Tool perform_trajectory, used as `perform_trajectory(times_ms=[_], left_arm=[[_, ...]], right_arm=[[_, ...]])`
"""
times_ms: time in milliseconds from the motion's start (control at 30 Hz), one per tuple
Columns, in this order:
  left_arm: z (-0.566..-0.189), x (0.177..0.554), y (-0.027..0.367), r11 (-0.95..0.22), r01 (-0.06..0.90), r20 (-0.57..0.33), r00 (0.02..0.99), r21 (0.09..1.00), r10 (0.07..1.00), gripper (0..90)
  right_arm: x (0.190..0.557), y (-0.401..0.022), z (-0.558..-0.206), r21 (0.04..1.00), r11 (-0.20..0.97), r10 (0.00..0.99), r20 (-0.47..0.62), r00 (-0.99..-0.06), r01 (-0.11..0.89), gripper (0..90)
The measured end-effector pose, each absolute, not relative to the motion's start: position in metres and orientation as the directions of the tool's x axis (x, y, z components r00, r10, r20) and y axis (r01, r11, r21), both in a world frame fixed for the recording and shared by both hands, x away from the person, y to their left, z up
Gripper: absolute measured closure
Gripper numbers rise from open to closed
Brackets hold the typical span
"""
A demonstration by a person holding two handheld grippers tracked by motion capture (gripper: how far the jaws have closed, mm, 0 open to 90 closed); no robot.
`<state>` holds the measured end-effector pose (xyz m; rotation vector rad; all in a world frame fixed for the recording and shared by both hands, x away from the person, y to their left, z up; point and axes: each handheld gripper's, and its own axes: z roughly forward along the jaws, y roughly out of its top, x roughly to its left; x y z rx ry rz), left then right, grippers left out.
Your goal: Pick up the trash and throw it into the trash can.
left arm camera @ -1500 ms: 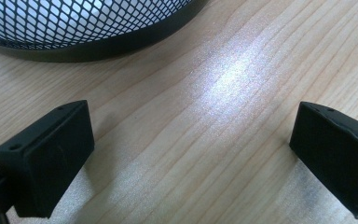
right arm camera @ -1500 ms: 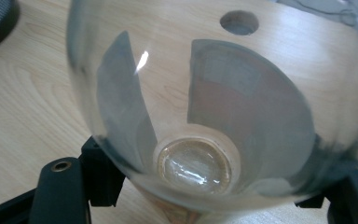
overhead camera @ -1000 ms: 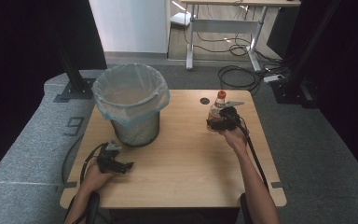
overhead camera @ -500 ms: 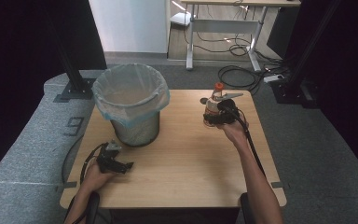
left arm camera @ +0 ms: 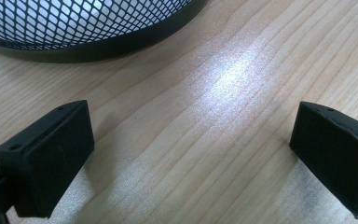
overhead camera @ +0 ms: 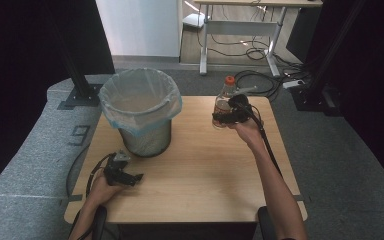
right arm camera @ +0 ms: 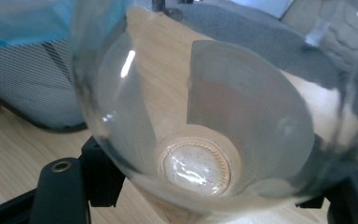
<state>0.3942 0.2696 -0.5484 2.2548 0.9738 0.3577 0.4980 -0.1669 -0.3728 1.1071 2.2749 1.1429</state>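
Wooden table (overhead camera: pixel 205 170), lined mesh bin (overhead camera: pixel 140 112) as landmark. Right gripper (overhead camera: pixel 228 117) clamps clear bottle (overhead camera: pixel 224 102) right of bin; light, slick, crushable, grip mid-body. Left gripper (overhead camera: pixel 125 176) before bin, jaws wide, empty.

- A large grey "9" (overhead camera: pixel 80 134) stands on the grey floor mat (overhead camera: pixel 40 150) just left of the worktop (overhead camera: pixel 205 170), seen in the high view.
- The bottle (overhead camera: pixel 223 102) carries a label (overhead camera: pixel 222 106), but its print is too small and blurred to read.
- In the right gripper view, raised marks ring the bottle's base (right arm camera: pixel 196 167); they cannot be read through the clear plastic.
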Motion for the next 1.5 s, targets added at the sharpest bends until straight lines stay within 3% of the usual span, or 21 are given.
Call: perform_trajectory(times_ms=[567, 1500], left_arm=[[-0.548, 0.394, 0.270, -0.516, 0.549, -0.005, 0.688, 0.658, 0.725, 0.0], [-0.548, 0.394, 0.270, -0.514, 0.550, -0.007, 0.687, 0.658, 0.726, 0.0]], right_arm=[[0.507, -0.129, -0.315, 0.798, 0.397, 0.731, 0.025, -0.682, 0.454, 27.5], [0.525, -0.072, -0.253, 0.799, 0.428, 0.670, 0.033, -0.742, 0.422, 27.5]])
